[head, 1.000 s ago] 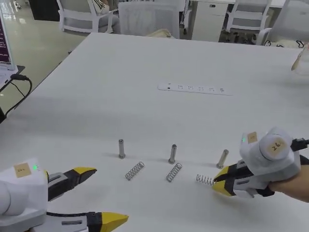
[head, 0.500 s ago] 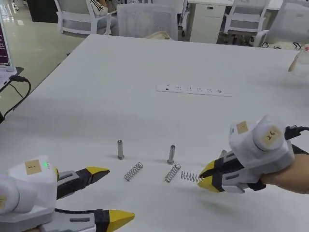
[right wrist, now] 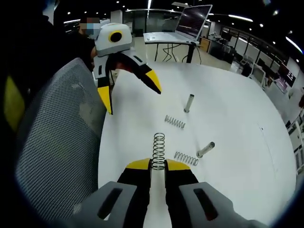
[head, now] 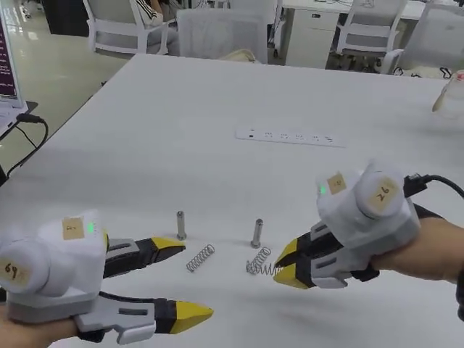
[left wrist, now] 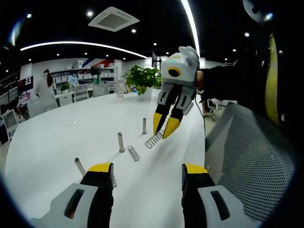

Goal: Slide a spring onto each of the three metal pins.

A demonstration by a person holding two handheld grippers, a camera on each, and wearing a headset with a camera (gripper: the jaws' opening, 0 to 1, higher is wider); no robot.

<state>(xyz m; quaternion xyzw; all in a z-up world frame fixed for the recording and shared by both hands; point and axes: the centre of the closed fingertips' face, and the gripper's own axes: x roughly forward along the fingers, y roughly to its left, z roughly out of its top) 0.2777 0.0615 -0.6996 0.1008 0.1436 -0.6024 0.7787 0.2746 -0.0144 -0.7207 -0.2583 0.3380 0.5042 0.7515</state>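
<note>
Worktop (head: pixel 217 101): white and wide, running back to a far edge.
Power strip (head: pixel 290 136): white, lying flat on the worktop past its middle, long side across.
Office chairs (head: pixel 217 32): white, mesh-backed, lined up along the far edge.
Cabinet (head: pixel 313 32): white, low, standing behind the chairs.
Laptop (head: pixel 6 61): open, off the worktop's left side, with a black cable (head: pixel 29 117) looping down.
Clear item (head: pixel 449 94): at the right edge, cut off, cannot tell what it is.
Plant (left wrist: pixel 142 78): leafy green, at the room's far end.
Mesh chair (left wrist: pixel 247 156): grey, close beside the worktop.
Ceiling vent (left wrist: pixel 113 19): square, among strip lights.
</note>
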